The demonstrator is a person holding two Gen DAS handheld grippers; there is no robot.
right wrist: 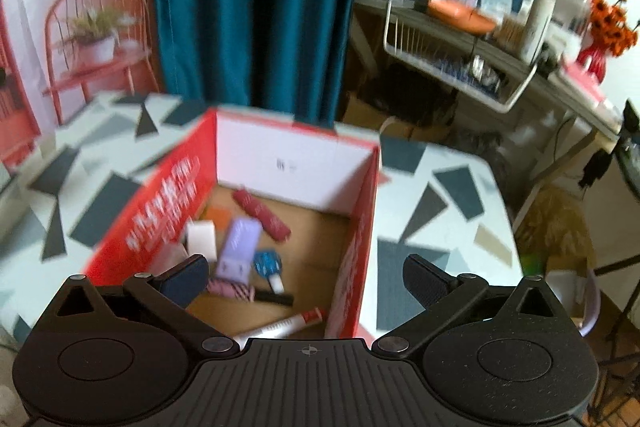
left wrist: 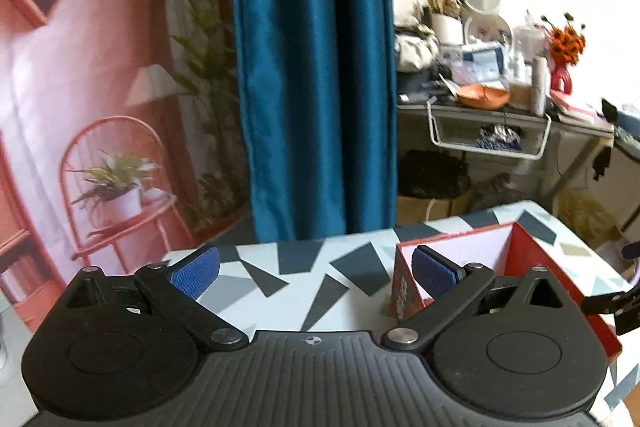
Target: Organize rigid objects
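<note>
Box (right wrist: 280, 163) on the desk (right wrist: 440, 195) already holds your items: lilac case (right wrist: 240, 239), red tube (right wrist: 262, 213), marker (right wrist: 292, 323). Your right hand-held gripper (right wrist: 306, 277) hangs spread and empty above it; your left hand-held gripper (left wrist: 316, 269) is spread too. Desk looks bare, so you're nearly done.

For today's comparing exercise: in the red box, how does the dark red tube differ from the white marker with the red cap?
The dark red tube lies deep in the red box, near its white back wall; the white marker lies at the near end.
The tube is one dark red; the marker is white with a red cap.
The tube looks thicker, the marker slimmer.
Both lie flat on the cardboard floor.
</note>
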